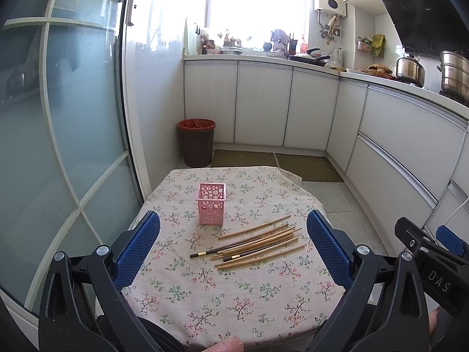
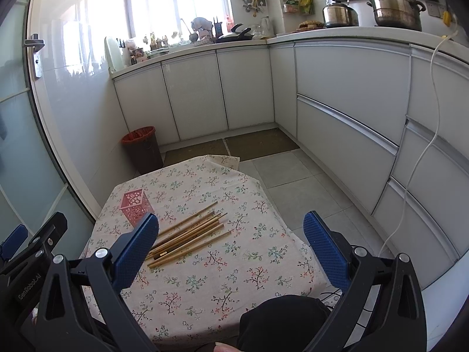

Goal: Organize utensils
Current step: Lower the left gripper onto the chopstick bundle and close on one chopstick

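You are at the very start: nothing is picked up, and both tools hang above the near edge of the table (image 1: 181,308) with their jaws spread wide and empty. Your left gripper (image 1: 233,252) looks straight down its fingers at the chopsticks (image 1: 258,242), which lie loose in a rough fan just ahead and a little right of its centre line, their far tips pointing up and to the right. The holder (image 1: 211,204) stands upright beyond them, slightly left of centre, near the sticks but not touching them. From your right gripper (image 2: 231,248) the chopsticks (image 2: 190,234) lie ahead and to the left, partly hidden behind its left finger, and the holder (image 2: 135,206) sits farther left again. The step in hand looks like the first pick. It likely calls for lowering one tool over a single outer stick, jaws turned across its length, then narrowing on it. The sticks overlap and are thin, so a low, flat approach may drag neighbours along. Your left tool seems better placed for steadying the holder.
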Demonstrator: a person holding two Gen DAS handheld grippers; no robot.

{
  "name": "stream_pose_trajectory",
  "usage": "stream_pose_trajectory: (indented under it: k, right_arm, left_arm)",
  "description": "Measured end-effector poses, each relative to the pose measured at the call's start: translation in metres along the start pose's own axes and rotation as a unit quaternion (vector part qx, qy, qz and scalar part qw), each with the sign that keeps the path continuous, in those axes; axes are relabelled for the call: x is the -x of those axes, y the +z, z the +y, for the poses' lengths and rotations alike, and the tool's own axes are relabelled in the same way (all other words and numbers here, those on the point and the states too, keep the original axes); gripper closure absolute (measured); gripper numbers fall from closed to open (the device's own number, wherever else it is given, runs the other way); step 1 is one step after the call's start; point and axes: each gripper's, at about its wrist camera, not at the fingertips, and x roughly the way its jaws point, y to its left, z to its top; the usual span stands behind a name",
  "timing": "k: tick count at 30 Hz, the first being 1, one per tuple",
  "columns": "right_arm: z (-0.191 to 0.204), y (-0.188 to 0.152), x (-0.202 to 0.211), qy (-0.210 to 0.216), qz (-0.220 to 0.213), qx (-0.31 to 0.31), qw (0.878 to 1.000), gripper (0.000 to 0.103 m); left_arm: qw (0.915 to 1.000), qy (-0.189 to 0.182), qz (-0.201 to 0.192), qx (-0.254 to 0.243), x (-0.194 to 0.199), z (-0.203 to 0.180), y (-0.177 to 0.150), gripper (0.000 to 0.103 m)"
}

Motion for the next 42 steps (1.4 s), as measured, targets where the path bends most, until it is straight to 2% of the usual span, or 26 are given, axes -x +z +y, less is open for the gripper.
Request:
stream_pose_trajectory:
  k: [3,6,7,9,11,15,18,21,22,25,27,30,32,34,36,40,42]
  right_arm:
    - [-0.004,0.000,-0.004,0.001,0.005,-0.007,1.000,0.007]
    - [-0.012,0.002,-0.021,-0.008,0.021,-0.026,0.999,0.007]
    - [-0.017,0.002,-0.030,-0.010,0.031,-0.036,0.999,0.007]
    - [-0.029,0.003,-0.052,-0.008,0.057,-0.060,0.997,0.007]
    - [-0.041,0.003,-0.077,-0.002,0.090,-0.087,0.992,0.007]
    - [-0.066,-0.006,-0.129,-0.001,0.147,-0.137,0.980,0.007]
    - [-0.081,-0.019,-0.168,0.007,0.194,-0.174,0.965,0.007]
    - [-0.091,-0.034,-0.200,0.022,0.238,-0.200,0.950,0.007]
    - [-0.091,-0.038,-0.209,0.029,0.251,-0.209,0.945,0.007]
    - [-0.091,-0.052,-0.234,0.033,0.282,-0.213,0.935,0.007]
    - [-0.093,-0.059,-0.250,0.040,0.301,-0.213,0.929,0.007]
    - [-0.095,-0.065,-0.267,0.062,0.325,-0.239,0.913,0.007]
    - [-0.090,-0.067,-0.273,0.067,0.336,-0.233,0.910,0.007]
    - [-0.084,-0.068,-0.280,0.078,0.348,-0.226,0.907,0.007]
    - [-0.081,-0.071,-0.286,0.083,0.359,-0.225,0.902,0.007]
    - [-0.086,-0.074,-0.293,0.087,0.369,-0.249,0.891,0.007]
    - [-0.086,-0.076,-0.295,0.087,0.374,-0.253,0.888,0.007]
  left_arm:
    - [1.0000,-0.001,0.008,-0.001,-0.005,0.000,0.001,0.007]
    - [0.9989,-0.006,0.045,-0.010,-0.029,-0.002,0.002,0.007]
    - [0.9972,-0.016,0.071,-0.016,-0.045,-0.003,0.002,0.007]
    - [0.9899,-0.045,0.129,-0.037,-0.075,-0.010,0.003,0.007]
    - [0.9786,-0.071,0.180,-0.069,-0.106,-0.021,0.003,0.007]
    - [0.9638,-0.084,0.224,-0.117,-0.166,-0.047,0.009,0.007]
    - [0.9478,-0.110,0.275,-0.119,-0.224,-0.067,0.016,0.007]
    - [0.9221,-0.138,0.341,-0.119,-0.289,-0.087,0.014,0.007]
    - [0.9124,-0.141,0.365,-0.119,-0.313,-0.094,0.012,0.007]
    - [0.8911,-0.142,0.414,-0.120,-0.367,-0.108,0.001,0.007]
    - [0.8830,-0.142,0.430,-0.125,-0.390,-0.117,-0.006,0.007]
    - [0.8773,-0.122,0.444,-0.136,-0.428,-0.125,-0.019,0.008]
    - [0.8749,-0.109,0.447,-0.152,-0.442,-0.130,-0.023,0.015]
    - [0.8712,-0.102,0.452,-0.162,-0.457,-0.131,-0.030,0.034]
    - [0.8647,-0.101,0.464,-0.164,-0.468,-0.130,-0.036,0.044]
    - [0.8572,-0.113,0.474,-0.167,-0.479,-0.128,-0.045,0.052]
    - [0.8588,-0.108,0.466,-0.183,-0.481,-0.128,-0.047,0.054]
